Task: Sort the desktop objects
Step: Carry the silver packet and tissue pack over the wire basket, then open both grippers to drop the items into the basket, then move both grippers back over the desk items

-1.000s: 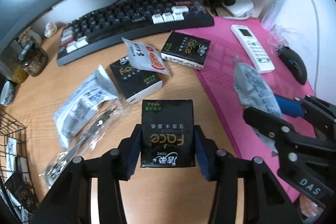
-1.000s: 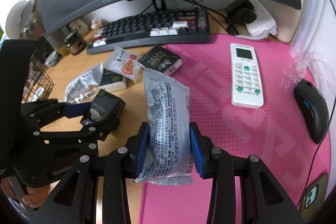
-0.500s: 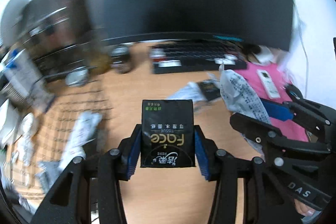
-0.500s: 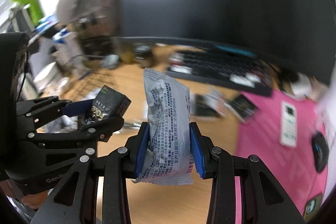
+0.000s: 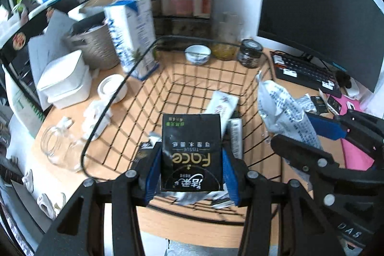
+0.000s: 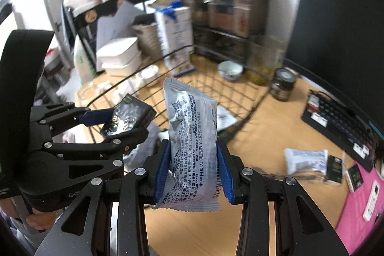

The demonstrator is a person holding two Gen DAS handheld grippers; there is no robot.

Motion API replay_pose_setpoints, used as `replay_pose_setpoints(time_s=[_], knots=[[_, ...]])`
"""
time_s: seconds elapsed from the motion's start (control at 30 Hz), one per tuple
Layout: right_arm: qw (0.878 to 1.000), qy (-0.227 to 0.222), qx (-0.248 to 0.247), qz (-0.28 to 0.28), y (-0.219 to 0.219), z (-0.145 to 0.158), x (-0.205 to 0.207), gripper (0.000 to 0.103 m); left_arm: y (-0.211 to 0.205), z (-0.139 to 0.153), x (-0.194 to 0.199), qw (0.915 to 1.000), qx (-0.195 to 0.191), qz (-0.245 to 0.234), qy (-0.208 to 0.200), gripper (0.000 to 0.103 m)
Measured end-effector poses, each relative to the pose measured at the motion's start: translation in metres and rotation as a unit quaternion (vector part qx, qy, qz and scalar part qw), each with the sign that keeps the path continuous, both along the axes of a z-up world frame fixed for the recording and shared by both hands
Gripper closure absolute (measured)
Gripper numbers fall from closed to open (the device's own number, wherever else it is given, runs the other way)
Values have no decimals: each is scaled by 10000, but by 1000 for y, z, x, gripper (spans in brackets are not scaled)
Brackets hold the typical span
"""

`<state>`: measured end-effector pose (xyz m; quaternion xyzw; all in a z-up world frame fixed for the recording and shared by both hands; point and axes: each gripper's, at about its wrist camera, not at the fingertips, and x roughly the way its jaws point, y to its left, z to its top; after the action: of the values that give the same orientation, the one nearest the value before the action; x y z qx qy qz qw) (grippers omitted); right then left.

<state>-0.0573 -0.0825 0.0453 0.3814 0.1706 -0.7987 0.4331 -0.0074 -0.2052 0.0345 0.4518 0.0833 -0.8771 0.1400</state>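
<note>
Since a second ago both tools have swung away from the keyboard and pink mat and now hang over the black wire basket (image 5: 115, 97) at the other end of the table (image 5: 242, 224). The left tool (image 5: 191, 168) is clamped on a black Face tissue pack (image 5: 191, 148), its blue pads pressing both long sides, the pack standing up between them above the basket's near part. Below and just ahead of it, inside the basket, lie a white sachet (image 5: 222, 104) and several other small packets. The right tool (image 6: 194, 168) grips a silver-grey snack packet (image 6: 192, 136) the same way, held upright; from it the basket lies ahead and to its left, with the left tool and its tissue pack close on that side. Beyond the basket's far rim stand a blue-and-white milk carton (image 5: 133, 32), a small bowl (image 5: 198, 54) and a dark-lidded jar (image 5: 250, 53). To the right of both tools, well apart, are the keyboard (image 6: 340, 119), a loose white packet (image 6: 304, 160) and the pink mat (image 6: 360, 198).
</note>
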Motion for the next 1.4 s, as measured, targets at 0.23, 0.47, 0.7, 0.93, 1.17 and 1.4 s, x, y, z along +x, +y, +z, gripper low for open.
replay_pose_setpoints(time_s=[0.23, 0.47, 0.7, 0.93, 1.17, 1.4], knots=[[9995, 42, 317, 63, -25, -16, 3, 64, -17, -14, 5, 9997, 91, 151, -147, 51], [9996, 174, 228, 2, -23, -13, 1, 62, -22, -13, 5, 9996, 12, 224, -142, 37], [9997, 178, 92, -110, -6, -5, -4, 58, -11, -4, 3, 9999, -40, 101, -31, 33], [9982, 279, -79, -530, 42, 12, -22, 58, 26, 13, -15, 9995, -150, -254, 92, 33], [9910, 202, -40, -1321, 118, 8, -66, 57, 102, 19, -55, 9941, -276, -1038, 130, 32], [9769, 181, 281, -2109, 194, -20, -113, 57, 168, -5, -107, 9858, -247, -1656, -94, 31]])
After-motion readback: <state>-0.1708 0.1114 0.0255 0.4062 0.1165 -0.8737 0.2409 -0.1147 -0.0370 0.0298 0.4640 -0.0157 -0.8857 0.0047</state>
